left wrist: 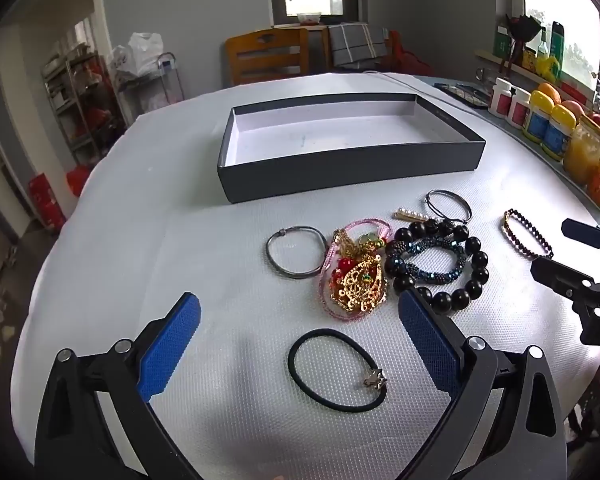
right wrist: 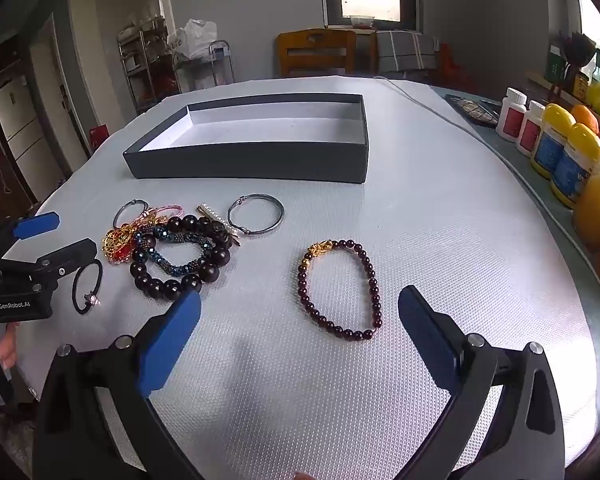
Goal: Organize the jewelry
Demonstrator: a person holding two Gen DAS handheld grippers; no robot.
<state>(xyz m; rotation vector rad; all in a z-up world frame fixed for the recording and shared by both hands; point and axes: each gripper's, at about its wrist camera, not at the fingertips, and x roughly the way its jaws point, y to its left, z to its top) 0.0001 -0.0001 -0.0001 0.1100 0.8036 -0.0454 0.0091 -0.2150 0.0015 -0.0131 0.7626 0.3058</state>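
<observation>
Two hand-held grippers hover with jaws spread wide, holding nothing: the left hand-held gripper point(left wrist: 300, 312) over a black hair tie point(left wrist: 337, 370), the right hand-held gripper point(right wrist: 300, 308) over a dark red bead bracelet point(right wrist: 340, 288). Both pieces lie on the surface point(right wrist: 440, 240) on the near side of the empty dark box point(right wrist: 252, 160), the bracelet apart from the jewelry heap point(right wrist: 172, 248)

Dark grey box point(left wrist: 352, 174), white-lined
</observation>
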